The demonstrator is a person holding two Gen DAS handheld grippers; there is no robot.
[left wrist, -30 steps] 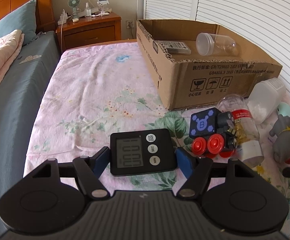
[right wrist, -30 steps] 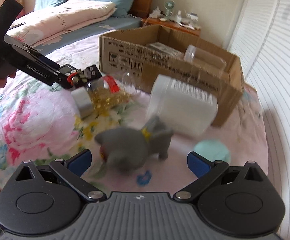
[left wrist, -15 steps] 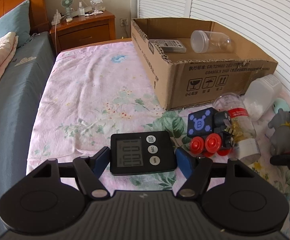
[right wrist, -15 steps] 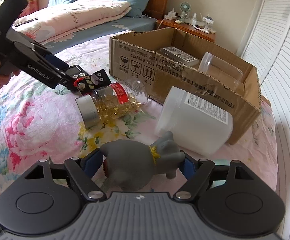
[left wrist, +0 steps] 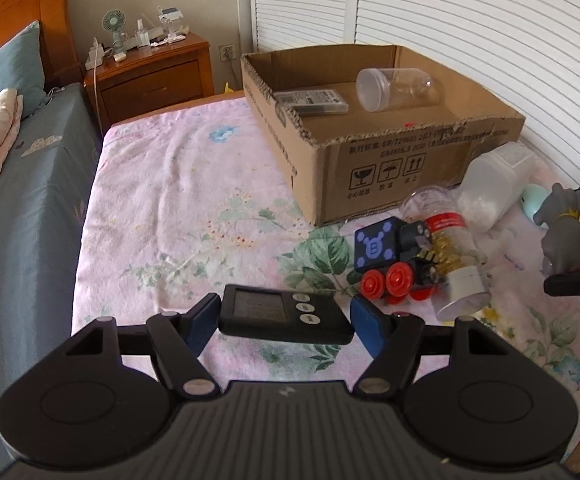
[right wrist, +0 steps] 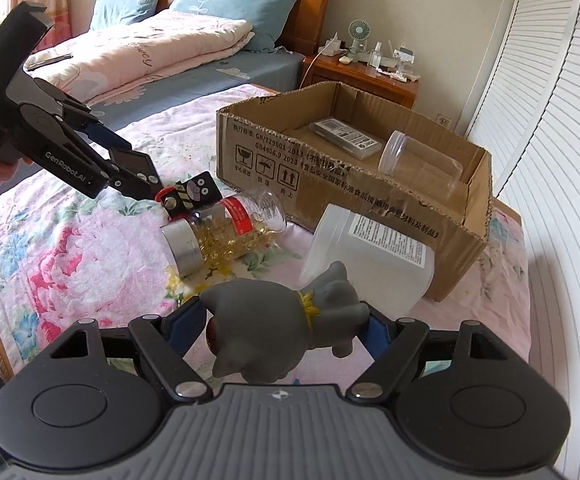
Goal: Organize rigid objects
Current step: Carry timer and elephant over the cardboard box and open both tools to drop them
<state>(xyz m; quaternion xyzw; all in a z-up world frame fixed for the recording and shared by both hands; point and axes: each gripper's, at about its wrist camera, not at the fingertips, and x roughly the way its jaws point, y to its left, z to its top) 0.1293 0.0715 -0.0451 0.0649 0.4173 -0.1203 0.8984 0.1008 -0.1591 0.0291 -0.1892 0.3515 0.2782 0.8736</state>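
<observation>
With each tool gripping, the left tool (left wrist: pixel 284 322) on the timer (left wrist: pixel 284 314) and the right tool (right wrist: pixel 282 330) on the rounded grey elephant toy (right wrist: pixel 278 320), the toy risked squirming loose above the bed (right wrist: pixel 70 248).

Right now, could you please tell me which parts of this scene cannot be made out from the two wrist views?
- Mint green object: left wrist view, mostly hidden behind the white tub and the grey toy; unidentifiable.
- Timer display: left wrist view, seen too flat to read.
- Cardboard box floor: right wrist view, near wall hides most of it.
- Nightstand items: both views, too small.
</observation>
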